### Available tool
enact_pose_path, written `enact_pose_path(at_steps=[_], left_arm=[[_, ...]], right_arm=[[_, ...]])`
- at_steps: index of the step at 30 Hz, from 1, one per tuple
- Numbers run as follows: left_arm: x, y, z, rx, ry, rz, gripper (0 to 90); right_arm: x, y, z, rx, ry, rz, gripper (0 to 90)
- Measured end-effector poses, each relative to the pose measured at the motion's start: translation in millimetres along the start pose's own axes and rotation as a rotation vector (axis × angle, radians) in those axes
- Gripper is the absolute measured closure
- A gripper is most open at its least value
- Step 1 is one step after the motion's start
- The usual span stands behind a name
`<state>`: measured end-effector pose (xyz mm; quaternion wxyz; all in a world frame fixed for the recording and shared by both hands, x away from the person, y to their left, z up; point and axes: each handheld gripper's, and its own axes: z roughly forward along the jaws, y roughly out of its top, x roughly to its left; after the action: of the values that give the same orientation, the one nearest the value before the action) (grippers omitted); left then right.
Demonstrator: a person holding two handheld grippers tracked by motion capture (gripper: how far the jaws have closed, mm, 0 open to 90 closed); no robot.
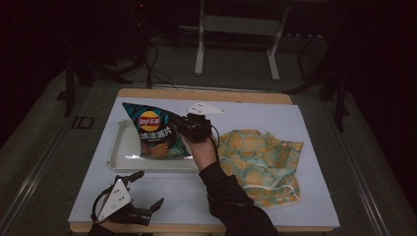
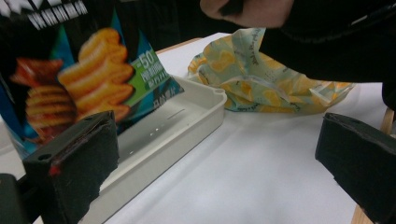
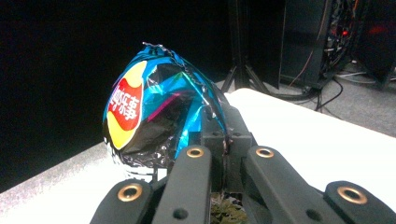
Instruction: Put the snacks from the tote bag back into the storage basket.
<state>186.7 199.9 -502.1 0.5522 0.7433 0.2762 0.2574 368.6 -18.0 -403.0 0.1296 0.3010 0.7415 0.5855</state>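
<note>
A blue bag of crisps (image 1: 152, 132) stands upright over the white tray (image 1: 122, 156), and my right gripper (image 1: 183, 123) is shut on its right edge. In the right gripper view the crumpled bag (image 3: 149, 116) is pinched between the closed jaws. The left gripper view looks past the bag's lower front (image 2: 88, 88) with its picture of ridged crisps, and the tray's rim (image 2: 187, 121). My left gripper (image 1: 147, 189) rests at the table's front left, open and holding nothing; its two black pads (image 2: 79, 163) stand wide apart.
A crumpled yellow-and-green patterned cloth (image 1: 260, 160) lies right of the tray, under the right forearm. The white table cover (image 1: 255, 113) ends at a wooden edge at the back. A white metal stand (image 1: 236, 24) stands on the floor behind the table.
</note>
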Motion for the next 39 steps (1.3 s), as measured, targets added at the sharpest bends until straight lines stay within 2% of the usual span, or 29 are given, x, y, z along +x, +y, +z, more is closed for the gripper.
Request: enact_pose_path(at_steps=[4, 8, 11, 13, 15, 17, 24, 28, 34, 37, 39], left_arm=[[0.2, 0.0, 0.3, 0.003, -0.002, 0.004, 0.1], [0.0, 0.0, 0.5, 0.0, -0.007, 0.001, 0.1], [0.0, 0.0, 0.8, 0.001, -0.007, 0.002, 0.1], [0.2, 0.1, 1.2, 0.003, -0.008, 0.003, 0.1], [0.1, 0.0, 1.6, 0.005, -0.01, 0.003, 0.1], [0.0, 0.1, 1.6, 0.005, -0.012, 0.003, 0.1], [-0.2, 0.2, 1.7, 0.003, -0.014, 0.0, 0.1], [0.1, 0.3, 1.8, 0.003, -0.015, -0.002, 0.1], [0.4, 0.2, 1.8, -0.001, -0.016, -0.004, 0.1], [0.3, 0.2, 1.8, 0.0, -0.017, -0.003, 0.1], [0.2, 0.3, 1.7, -0.001, -0.017, -0.002, 0.1]], right_arm=[[-2.8, -9.3, 4.7, 0.017, 0.01, 0.022, 90.0], [-2.5, -18.1, 9.6, 0.046, 0.007, 0.004, 90.0], [-5.6, -22.7, 11.0, 0.061, 0.021, 0.019, 90.0], [-9.4, -26.1, 12.1, 0.062, 0.043, 0.048, 90.0], [-10.5, -27.4, 13.1, 0.072, 0.045, 0.051, 90.0], [-13.8, -30.8, 15.6, 0.094, 0.036, 0.044, 90.0], [-25.3, -37.6, 21.0, 0.125, 0.008, 0.071, 90.0], [-30.0, -35.4, 27.3, 0.154, -0.006, 0.086, 90.0], [-33.1, -32.5, 37.8, 0.192, -0.044, 0.075, 89.2], [-34.5, -30.5, 40.3, 0.207, -0.06, 0.069, 82.7], [-35.7, -27.8, 40.1, 0.204, -0.078, 0.07, 74.1]])
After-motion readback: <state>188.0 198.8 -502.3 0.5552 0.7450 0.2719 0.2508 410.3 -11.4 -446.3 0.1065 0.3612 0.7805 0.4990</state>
